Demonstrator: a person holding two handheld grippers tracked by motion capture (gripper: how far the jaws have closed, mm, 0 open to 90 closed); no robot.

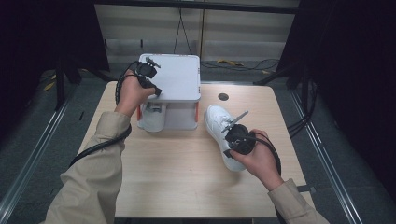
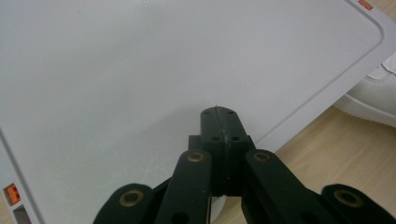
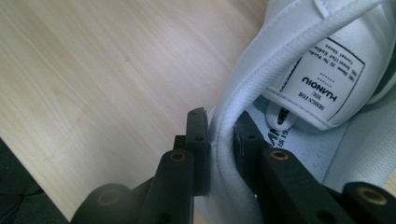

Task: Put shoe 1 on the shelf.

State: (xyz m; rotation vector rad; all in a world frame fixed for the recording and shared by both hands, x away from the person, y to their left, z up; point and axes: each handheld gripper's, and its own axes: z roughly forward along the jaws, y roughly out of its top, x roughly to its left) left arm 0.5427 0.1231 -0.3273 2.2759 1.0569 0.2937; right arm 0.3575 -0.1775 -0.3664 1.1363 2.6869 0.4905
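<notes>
Pale wood worktop [image 1: 187,177] in a dark room, cables on the grey floor [image 1: 322,154]. White shoe [image 1: 219,122] lies right of the white box [image 1: 175,77]. Right tongs [image 3: 219,140] pinch its collar; left tongs [image 2: 218,122] closed, empty, over the box top.

We see the table [image 1: 187,182] evenly lit from above, while the room around it falls to near black. Shadows are soft and short under the box [image 1: 173,84] and beside the shoe [image 1: 219,126]. The high view is slightly soft and grainy. In the left gripper view the box top beyond the left gripper [image 2: 219,112] looks washed out, without hard glare. In the right gripper view the right gripper [image 3: 219,135] is blurred near the lens; the shoe's label ahead is sharp.
</notes>
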